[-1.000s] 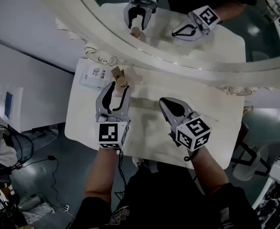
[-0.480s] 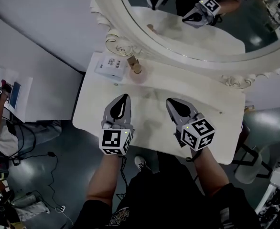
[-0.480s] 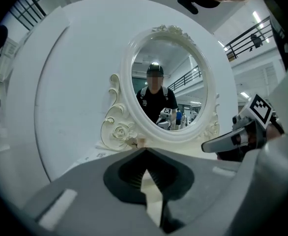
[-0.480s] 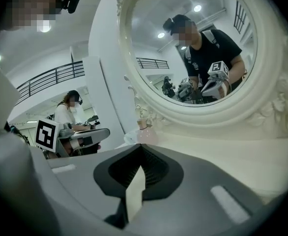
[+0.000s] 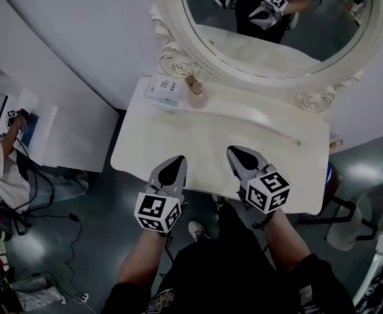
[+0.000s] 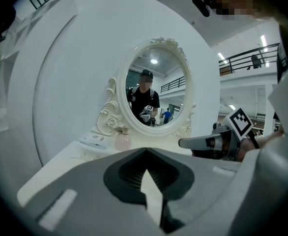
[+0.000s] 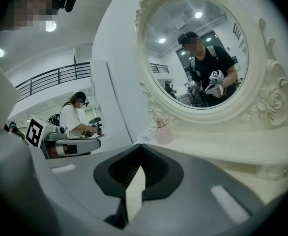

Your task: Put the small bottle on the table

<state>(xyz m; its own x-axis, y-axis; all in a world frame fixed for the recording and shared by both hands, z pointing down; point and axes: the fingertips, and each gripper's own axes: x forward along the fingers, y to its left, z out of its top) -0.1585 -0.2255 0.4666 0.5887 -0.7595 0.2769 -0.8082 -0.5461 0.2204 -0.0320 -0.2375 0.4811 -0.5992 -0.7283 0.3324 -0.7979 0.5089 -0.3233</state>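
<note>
The small bottle (image 5: 196,97) stands upright on the tabletop (image 5: 244,131) at the mirror's (image 5: 173,56) lower-left foot, ahead of the nearer left gripper (image 5: 178,160) (like the right gripper (image 5: 234,151), closed and empty).

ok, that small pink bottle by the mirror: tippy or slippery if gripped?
The small bottle looks squat and rounded under a narrow cap, so it probably sits stable, but might roll if knocked over. Its body seems smooth and translucent, perhaps glass: likely slippery and somewhat fragile. The white box lies close beside it, so a push that way may jam.
</note>
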